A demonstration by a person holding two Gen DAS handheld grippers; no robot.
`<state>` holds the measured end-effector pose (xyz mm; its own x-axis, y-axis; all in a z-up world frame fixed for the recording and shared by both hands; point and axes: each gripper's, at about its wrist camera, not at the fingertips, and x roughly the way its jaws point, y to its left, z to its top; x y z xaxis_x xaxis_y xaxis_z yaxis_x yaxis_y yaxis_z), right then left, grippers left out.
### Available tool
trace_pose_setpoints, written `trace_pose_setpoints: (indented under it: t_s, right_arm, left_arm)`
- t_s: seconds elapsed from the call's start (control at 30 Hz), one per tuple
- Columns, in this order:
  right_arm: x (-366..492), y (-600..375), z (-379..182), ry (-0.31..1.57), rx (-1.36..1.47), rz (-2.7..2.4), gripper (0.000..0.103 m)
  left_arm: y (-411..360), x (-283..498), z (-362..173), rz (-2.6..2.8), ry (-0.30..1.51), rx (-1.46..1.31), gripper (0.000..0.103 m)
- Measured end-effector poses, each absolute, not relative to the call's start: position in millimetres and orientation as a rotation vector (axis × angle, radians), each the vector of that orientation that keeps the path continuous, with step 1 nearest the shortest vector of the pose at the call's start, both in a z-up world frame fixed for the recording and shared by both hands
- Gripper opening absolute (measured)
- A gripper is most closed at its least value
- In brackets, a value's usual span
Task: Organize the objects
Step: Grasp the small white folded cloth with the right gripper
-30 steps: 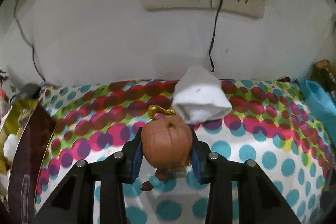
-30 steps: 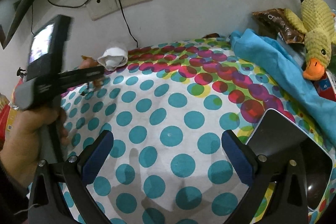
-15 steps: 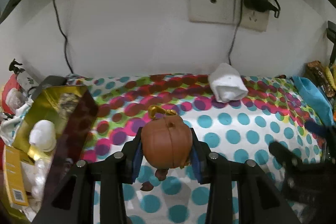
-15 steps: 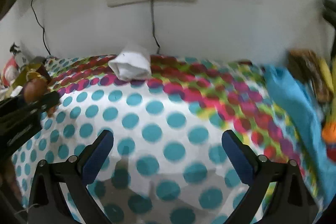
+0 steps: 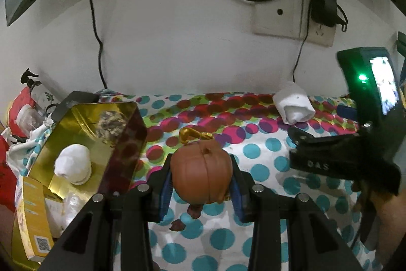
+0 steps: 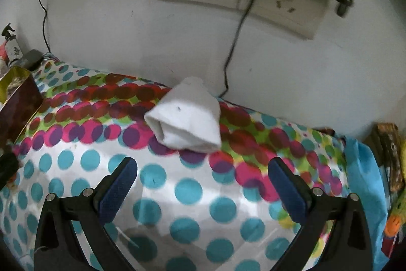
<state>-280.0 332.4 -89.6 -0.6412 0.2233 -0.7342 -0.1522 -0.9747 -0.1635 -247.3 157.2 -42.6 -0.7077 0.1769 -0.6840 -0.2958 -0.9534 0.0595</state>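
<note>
My left gripper [image 5: 201,175] is shut on a brown, round toy head [image 5: 201,173] with a gold clasp on top, held above the dotted cloth. To its left stands an open gold tin box [image 5: 83,144] with a white rolled item [image 5: 73,165] inside. A rolled white sock [image 5: 294,104] lies near the wall at the right. In the right wrist view the same white sock [image 6: 186,117] lies just ahead of my right gripper [image 6: 203,184], which is open with nothing between its blue pads. The right gripper's body [image 5: 350,154] shows at the right of the left wrist view.
A dotted cloth [image 6: 177,194] covers the surface. A wall socket with a black charger [image 5: 324,4] and cables hangs behind. A blue cloth [image 6: 365,184] and a plush duck [image 6: 395,217] lie at the right edge. A yellow carton [image 5: 30,217] and clutter sit at the left.
The left gripper drew back from the sock with the toy head, and the gold tin came into view at its left. The right gripper swung left and closer to the white sock.
</note>
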Motion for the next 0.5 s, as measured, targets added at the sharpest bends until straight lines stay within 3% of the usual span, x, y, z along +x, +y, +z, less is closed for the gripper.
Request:
trace_pose_setpoints:
  t_s: [0.37, 0.5]
  right_arm:
    - [-325.0, 322.6, -102.0, -0.111, -1.265, 2.642, 0.100]
    - [-330.3, 320.9, -96.6, -0.127, -1.228, 2.648, 0.058]
  left_arm:
    - [133.7, -249.5, -46.2, 2.681, 0.202, -1.064, 0.039]
    - [129.1, -245.9, -45.9, 2.678, 0.190, -1.069, 0.039]
